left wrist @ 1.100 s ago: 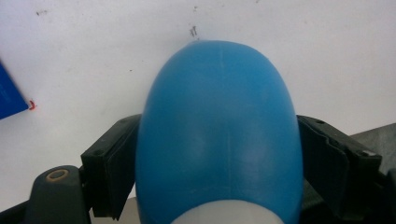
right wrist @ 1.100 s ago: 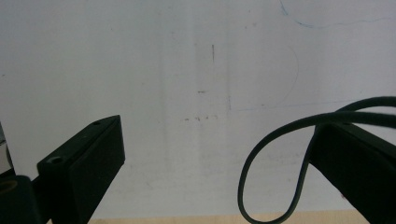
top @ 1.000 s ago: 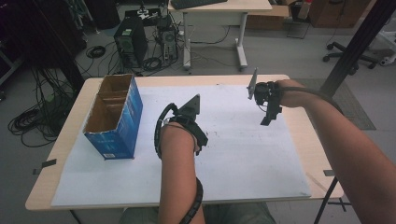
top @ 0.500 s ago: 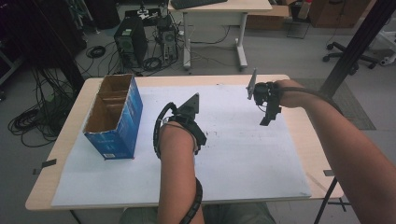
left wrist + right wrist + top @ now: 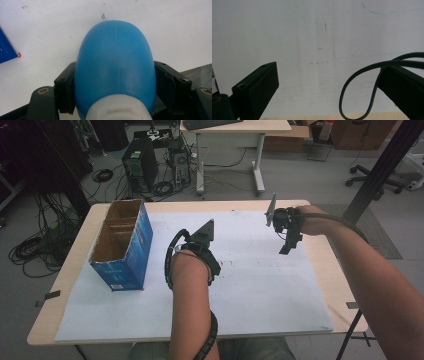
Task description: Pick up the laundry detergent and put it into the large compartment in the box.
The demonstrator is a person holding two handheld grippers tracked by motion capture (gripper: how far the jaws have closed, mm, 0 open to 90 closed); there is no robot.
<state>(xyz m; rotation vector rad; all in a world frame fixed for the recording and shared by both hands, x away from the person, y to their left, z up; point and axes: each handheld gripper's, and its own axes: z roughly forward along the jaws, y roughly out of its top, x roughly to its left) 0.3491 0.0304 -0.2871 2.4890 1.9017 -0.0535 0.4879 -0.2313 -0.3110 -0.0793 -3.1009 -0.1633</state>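
Open blue carton (image 5: pixel 122 245), white sheet (image 5: pixel 260 285)

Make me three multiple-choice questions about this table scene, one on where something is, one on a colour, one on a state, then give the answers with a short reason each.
1. Where does the open cardboard box stand on the table?
A. By the left edge
B. By the right edge
C. In the middle

2. What colour is the rounded object between the jaws of the left claw?
A. Red
B. Blue
C. Yellow

3. What is the state of the right claw?
A. Shut on a cable
B. Shut on a box
C. Open, nothing between its jaws

Answers:
1. A, since the high view shows the box near the left edge, beside the white sheet.
2. B, since the left gripper view shows a blue rounded body with a whitish collar, both pads against its sides after the jaws have just been closing.
3. C, since the right gripper view shows the jaws wide apart over bare sheet.
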